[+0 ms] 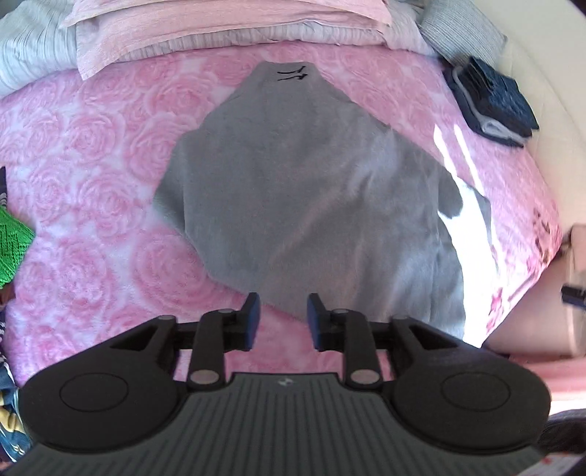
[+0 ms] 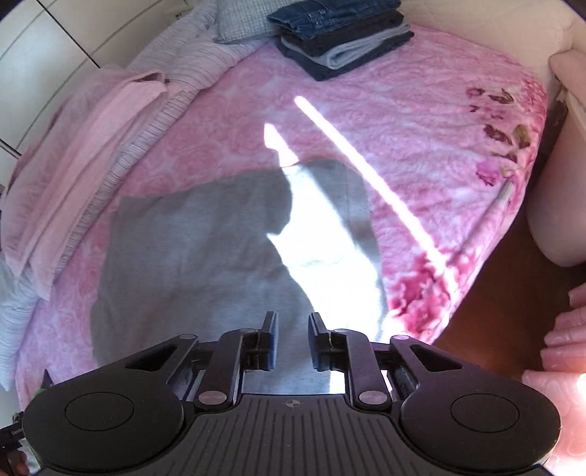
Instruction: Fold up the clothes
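1. The left gripper has its blue-padded fingers spread apart with nothing between them; they hang over the near edge of the grey garment.
2. The right gripper also has its fingers parted and empty, poised above the near part of the grey garment.
3. The grey garment lies flat on the pink rose-patterned bedspread, a small black mark at its far end.
4. A strip of sunlight crosses the garment's right side.
5. Beyond the garment to the right sits a stack of folded dark clothes.
6. Behind the garment lies heaped pink and striped bedding.
7. A green item shows far left of the garment.
8. No containers appear.
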Demonstrator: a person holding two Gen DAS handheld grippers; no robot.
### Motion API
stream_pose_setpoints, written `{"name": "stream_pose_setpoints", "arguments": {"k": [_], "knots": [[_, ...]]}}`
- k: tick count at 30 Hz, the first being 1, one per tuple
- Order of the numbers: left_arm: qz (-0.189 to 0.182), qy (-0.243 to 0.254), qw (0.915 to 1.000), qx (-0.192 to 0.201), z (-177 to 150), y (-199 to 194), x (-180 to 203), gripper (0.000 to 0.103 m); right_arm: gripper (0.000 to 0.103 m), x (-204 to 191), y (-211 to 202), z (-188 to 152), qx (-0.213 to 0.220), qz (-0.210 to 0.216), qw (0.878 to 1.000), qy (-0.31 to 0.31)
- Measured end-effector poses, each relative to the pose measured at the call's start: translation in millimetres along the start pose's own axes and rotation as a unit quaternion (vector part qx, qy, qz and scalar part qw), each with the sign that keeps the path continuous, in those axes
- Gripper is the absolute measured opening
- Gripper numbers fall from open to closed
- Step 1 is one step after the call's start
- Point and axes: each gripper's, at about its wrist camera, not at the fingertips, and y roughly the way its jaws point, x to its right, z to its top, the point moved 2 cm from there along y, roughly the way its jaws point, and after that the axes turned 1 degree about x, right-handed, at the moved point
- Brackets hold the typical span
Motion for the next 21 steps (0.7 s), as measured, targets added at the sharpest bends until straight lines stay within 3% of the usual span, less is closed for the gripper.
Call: {"name": "stream_pose_setpoints", "arguments": {"k": [3, 10, 18, 21], "knots": [[0.001, 0.012, 0.9998, 0.013, -15, -3, 3, 0.031, 0.026, -3, 0, 4, 0.005, 0.002, 1.0, -0.012], [0.008, 0.011, 0.9997, 0.021, -13, -1, 16, 0.036, 0.031, 18, 15, 12, -0.013, 0.001, 1.0, -0.01], [0.037, -0.026, 0.9988, 0.021, -11, 10, 36, 0.037, 0.033, 50, 26, 59, -0.02, 0.0, 0.999, -0.03], [0.036, -0.015, 0.9991, 0.017, -9, 20, 55, 0.038, 0.034, 73, 28, 69, -0.026, -0.009, 0.999, -0.018]]}}
